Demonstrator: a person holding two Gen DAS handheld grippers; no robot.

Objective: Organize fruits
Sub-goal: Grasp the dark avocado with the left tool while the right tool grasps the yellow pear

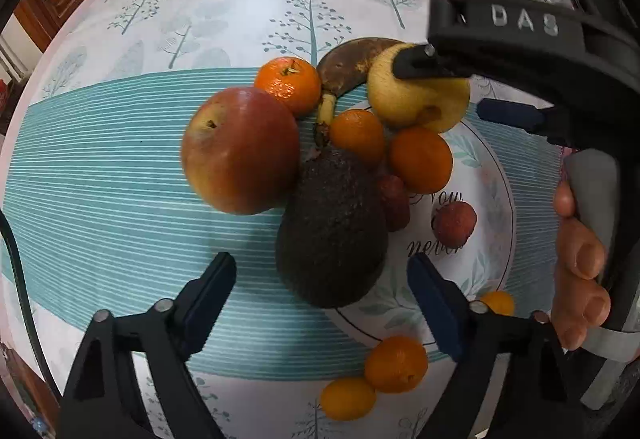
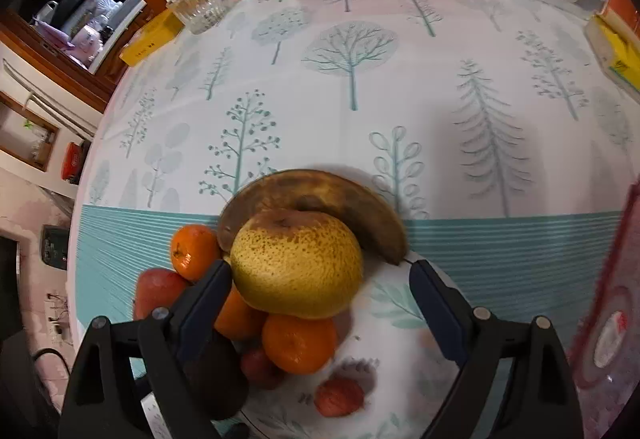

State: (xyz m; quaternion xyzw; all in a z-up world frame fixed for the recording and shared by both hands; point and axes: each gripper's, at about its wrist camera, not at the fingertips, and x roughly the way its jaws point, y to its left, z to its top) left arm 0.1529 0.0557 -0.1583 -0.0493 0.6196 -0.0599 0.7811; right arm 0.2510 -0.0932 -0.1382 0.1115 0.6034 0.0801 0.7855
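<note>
Right tongs (image 1: 472, 87) embossed "DAS"; plate (image 1: 488, 167) lettering "never".

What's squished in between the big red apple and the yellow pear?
In the left wrist view, an orange mandarin and a browned banana sit between the red apple and the yellow pear.

The right gripper (image 2: 320, 275), fingers spread, frames a yellow pear (image 2: 296, 265) against a browned banana (image 2: 320, 199)

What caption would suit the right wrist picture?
Open right hand-held gripper poised around a speckled yellow pear atop oranges, with a browned banana behind, on a tree-print tablecloth.
</note>
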